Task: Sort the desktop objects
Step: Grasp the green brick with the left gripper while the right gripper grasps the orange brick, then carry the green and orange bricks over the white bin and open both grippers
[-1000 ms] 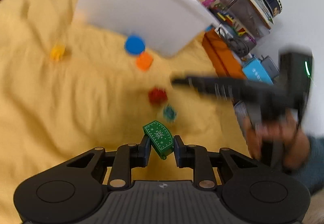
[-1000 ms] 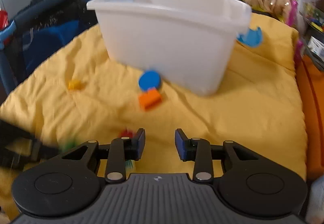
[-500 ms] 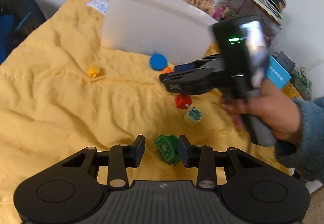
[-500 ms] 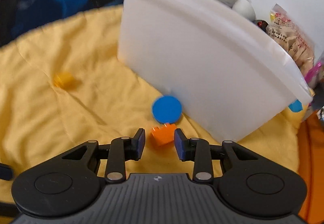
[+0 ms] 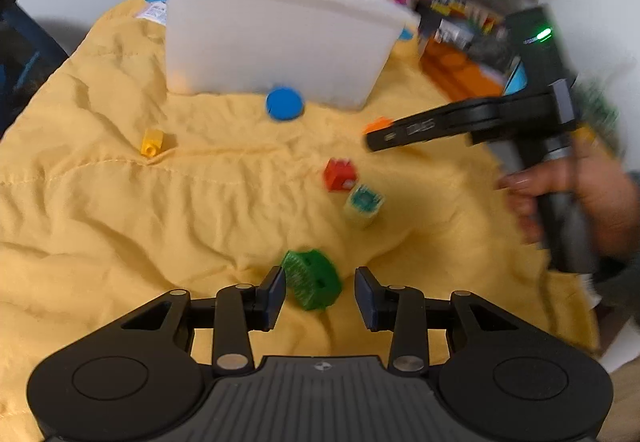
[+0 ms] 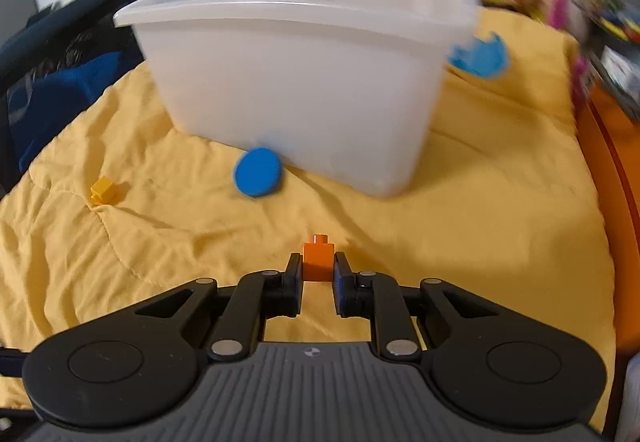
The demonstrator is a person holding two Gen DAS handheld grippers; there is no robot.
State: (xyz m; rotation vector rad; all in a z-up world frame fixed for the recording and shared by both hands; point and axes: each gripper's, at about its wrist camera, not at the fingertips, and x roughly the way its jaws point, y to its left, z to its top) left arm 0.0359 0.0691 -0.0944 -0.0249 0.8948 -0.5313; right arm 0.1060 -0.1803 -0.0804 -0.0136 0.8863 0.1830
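Orange brick (image 6: 317, 261) newly inside right gripper (image 6: 317, 271)

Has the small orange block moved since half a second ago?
Yes. The small orange block has left its spot beside the blue disc, away from the white plastic bin, clamped in the right tongs.

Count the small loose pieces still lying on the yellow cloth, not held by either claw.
5: blue disc against the white bin, yellow brick at left, red brick, teal-topped cube, green piece between the open left claw's pads. Others may hide behind the bin.
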